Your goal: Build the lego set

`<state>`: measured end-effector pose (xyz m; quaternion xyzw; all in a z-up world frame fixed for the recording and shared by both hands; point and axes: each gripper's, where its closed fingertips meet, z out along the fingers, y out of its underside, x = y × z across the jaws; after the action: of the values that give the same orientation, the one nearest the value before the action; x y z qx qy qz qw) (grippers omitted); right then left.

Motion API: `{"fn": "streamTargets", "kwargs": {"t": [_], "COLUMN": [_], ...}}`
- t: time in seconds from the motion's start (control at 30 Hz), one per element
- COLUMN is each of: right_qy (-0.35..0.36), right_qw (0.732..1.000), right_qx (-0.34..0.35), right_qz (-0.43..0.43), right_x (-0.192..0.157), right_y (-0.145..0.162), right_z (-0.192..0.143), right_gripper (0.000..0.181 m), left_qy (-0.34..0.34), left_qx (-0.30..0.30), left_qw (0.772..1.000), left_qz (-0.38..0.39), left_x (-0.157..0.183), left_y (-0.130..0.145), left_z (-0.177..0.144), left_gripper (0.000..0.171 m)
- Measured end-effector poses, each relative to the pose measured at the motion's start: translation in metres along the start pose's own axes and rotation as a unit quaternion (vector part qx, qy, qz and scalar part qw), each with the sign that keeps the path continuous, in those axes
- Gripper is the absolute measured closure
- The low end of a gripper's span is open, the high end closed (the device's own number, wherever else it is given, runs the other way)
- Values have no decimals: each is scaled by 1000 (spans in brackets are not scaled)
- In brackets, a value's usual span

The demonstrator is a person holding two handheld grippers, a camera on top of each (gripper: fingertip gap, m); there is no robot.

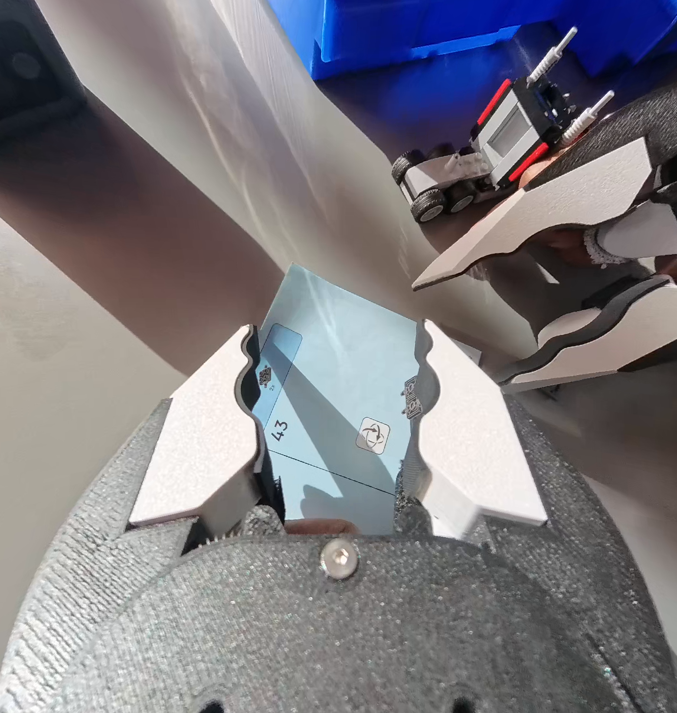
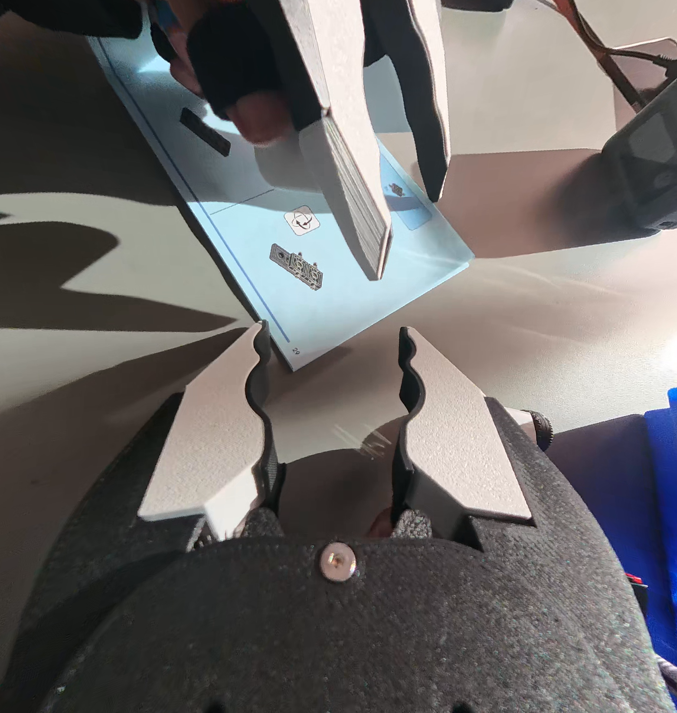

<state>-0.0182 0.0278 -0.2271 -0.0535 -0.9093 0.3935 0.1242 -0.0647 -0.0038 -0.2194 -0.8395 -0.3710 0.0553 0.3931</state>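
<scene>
A light-blue instruction booklet [image 1: 341,378] lies open on the grey table. My left gripper [image 1: 337,332] hovers over its page, open and empty. It also shows in the right wrist view [image 2: 408,233], pointing down at the booklet [image 2: 329,301]. My right gripper [image 2: 334,328] is open and empty, just off the booklet's near corner. It enters the left wrist view [image 1: 458,333] from the right. A partly built grey, black and red lego truck [image 1: 483,154] stands on the table beyond it. A long black plate [image 2: 205,132] appears to lie on the page.
A blue plastic bin [image 1: 464,34] stands behind the truck and shows at the right edge of the right wrist view [image 2: 672,482]. A dark device [image 2: 653,173] with cables sits at the table's far right. Strong shadows cross the table. It is some 11 cm from my right tips to the long black plate [image 2: 205,132].
</scene>
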Motion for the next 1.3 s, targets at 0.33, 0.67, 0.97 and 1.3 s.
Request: {"fn": "streamTargets", "kwargs": {"t": [0.33,0.67,0.97,1.3], "right_qy": [0,-7,-6,-26], "right_qw": [1000,996,985,986], "right_qx": [5,35,53,62], "right_qz": [10,83,164,152], "right_x": [2,16,27,15], "right_y": [0,-9,-25,-39], "right_z": [-1,-4,7,17], "right_gripper": [112,114,115,117], "left_qy": [2,11,39,48], "left_qx": [12,33,54,75], "left_qw": [1000,999,998,996], "left_qz": [8,5,-6,-7], "left_x": [-1,1,7,11], "left_y": [-3,-9,-13,-18], "left_z": [-9,-17,-22,-31], "left_gripper": [96,106,111,112]}}
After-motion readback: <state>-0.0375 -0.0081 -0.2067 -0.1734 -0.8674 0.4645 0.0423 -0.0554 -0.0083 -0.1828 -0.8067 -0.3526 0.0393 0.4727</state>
